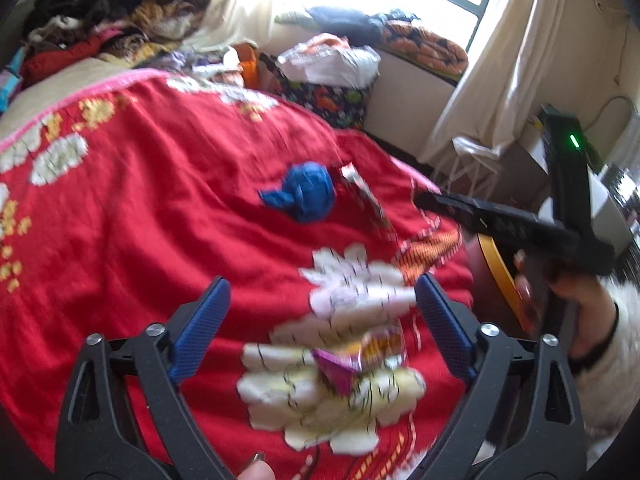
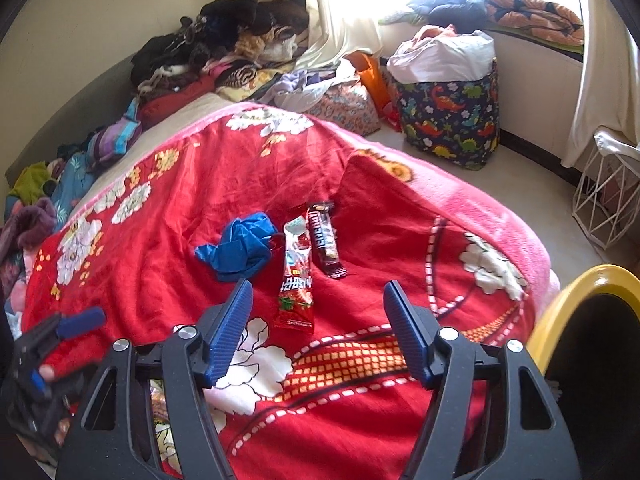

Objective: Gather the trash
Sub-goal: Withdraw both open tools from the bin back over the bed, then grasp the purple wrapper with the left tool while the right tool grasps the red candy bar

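On the red flowered blanket (image 2: 224, 184) lie a crumpled blue glove (image 2: 238, 250), a red snack wrapper (image 2: 296, 276) and a dark chocolate-bar wrapper (image 2: 325, 238). My right gripper (image 2: 318, 320) stands open just short of the red wrapper, nothing between its blue pads. In the left wrist view my left gripper (image 1: 322, 316) is open above a blurred pink and yellow wrapper (image 1: 360, 356) on the blanket (image 1: 160, 200). The blue glove (image 1: 302, 196) lies farther off. The right gripper's black body (image 1: 520, 224) crosses that view at the right, held by a hand (image 1: 572, 300).
A yellow-rimmed bin (image 2: 592, 312) stands at the bed's right edge. A dinosaur-print bag (image 2: 452, 120) with white plastic and a white wire basket (image 2: 608, 204) stand on the floor. Piled clothes (image 2: 224, 52) fill the bed's far end by the curtains.
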The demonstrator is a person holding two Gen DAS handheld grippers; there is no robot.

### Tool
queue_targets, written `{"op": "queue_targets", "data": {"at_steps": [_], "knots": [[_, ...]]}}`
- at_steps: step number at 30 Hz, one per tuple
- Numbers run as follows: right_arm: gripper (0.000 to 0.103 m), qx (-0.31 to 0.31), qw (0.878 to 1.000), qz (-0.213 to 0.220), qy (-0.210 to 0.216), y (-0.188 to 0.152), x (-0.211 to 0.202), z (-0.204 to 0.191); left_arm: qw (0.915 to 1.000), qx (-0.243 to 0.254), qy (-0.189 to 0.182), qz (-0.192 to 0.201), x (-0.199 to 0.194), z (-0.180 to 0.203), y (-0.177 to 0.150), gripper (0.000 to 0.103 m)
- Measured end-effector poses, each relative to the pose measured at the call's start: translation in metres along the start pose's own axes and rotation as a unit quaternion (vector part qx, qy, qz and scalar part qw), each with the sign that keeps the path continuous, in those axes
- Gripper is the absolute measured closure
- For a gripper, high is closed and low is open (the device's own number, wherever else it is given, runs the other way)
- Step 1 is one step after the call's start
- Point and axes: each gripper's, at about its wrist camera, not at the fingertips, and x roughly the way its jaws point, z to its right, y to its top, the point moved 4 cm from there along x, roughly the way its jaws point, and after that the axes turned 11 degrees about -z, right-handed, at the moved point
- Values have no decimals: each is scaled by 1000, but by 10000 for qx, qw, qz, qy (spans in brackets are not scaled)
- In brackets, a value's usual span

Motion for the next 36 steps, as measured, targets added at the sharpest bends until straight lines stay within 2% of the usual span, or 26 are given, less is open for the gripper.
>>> {"op": "queue_targets", "data": {"at_steps": [2, 9, 11, 14, 15, 17, 22, 28, 36], "knots": [[42, -37, 10000, -88, 16, 2, 9, -3, 9998, -24, -124, -159, 7, 1, -9, 29], [54, -196, 9989, -430, 58, 7, 42, -18, 9983, -136, -332, -464, 23, 2, -25, 44], [59, -206, 9985, -503, 32, 8, 51, -19, 9977, -152, -369, -541, 27, 2, -27, 56], [68, -115, 9977, -670, 9, 7, 64, -16, 9971, -96, -381, -645, 31, 4, -30, 67], [75, -107, 9975, -701, 3, 7, 66, -14, 9969, -102, -397, -666, 32, 3, -31, 69], [78, -116, 9973, -720, 15, 5, 68, -14, 9965, -107, -429, -710, 34, 3, -33, 77], [79, -5, 9978, -644, 156, -3, 59, -10, 9958, 5, -459, -794, 37, 9, -35, 85], [80, 138, 9982, -483, 340, -15, 37, -6, 9960, 206, -444, -746, 34, 22, -33, 86], [80, 254, 9988, -239, 343, -21, 4, 7, 9974, 250, -478, -487, 22, 35, -18, 86]]}}
